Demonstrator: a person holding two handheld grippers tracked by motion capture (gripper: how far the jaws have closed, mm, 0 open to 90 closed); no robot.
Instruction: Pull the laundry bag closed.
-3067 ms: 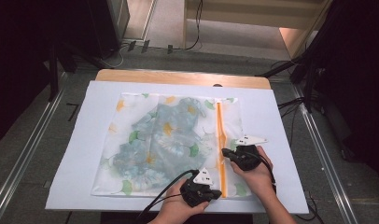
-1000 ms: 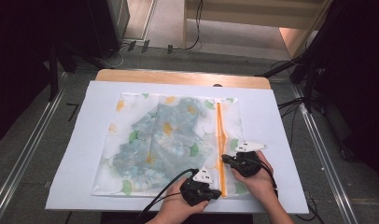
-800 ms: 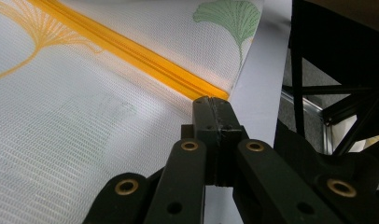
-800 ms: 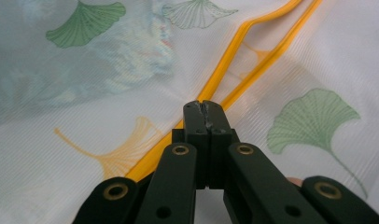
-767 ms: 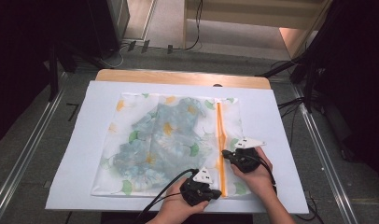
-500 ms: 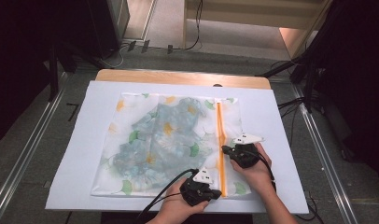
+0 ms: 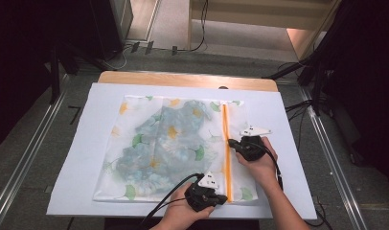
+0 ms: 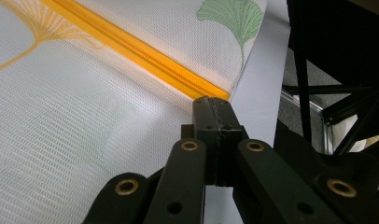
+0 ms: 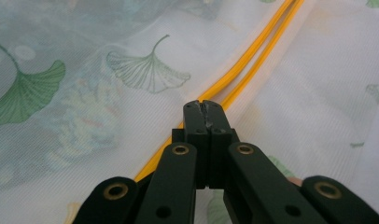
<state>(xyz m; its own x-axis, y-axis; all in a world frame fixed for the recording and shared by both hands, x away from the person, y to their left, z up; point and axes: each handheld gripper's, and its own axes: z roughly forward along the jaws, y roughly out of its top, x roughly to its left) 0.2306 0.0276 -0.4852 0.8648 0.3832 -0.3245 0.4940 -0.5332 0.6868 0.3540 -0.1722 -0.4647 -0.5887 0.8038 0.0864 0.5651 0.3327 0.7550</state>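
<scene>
A white mesh bag [image 7: 168, 143] printed with ginkgo leaves lies flat on a white sheet [image 7: 82, 148], with pale blue cloth inside it. An orange zipper [image 7: 225, 122] runs along its right side. My left gripper [image 7: 222, 198] is shut on the zipper's near end [image 8: 204, 91] at the bag's corner. My right gripper [image 7: 231, 143] sits about halfway along the zipper, shut where the two orange halves [image 9: 253, 56] meet. The pull itself is hidden between its pads. Ahead of it the halves run apart.
The sheet covers a wooden table [image 7: 183, 79] with metal rails [image 7: 32, 153] along both sides. Cables [image 7: 298, 105] and dark stands are at the far right. Each hand's cable trails toward the near edge.
My right gripper has slid along the zipper away from the person, toward the bag's far edge. The left gripper has stayed at the near corner.
</scene>
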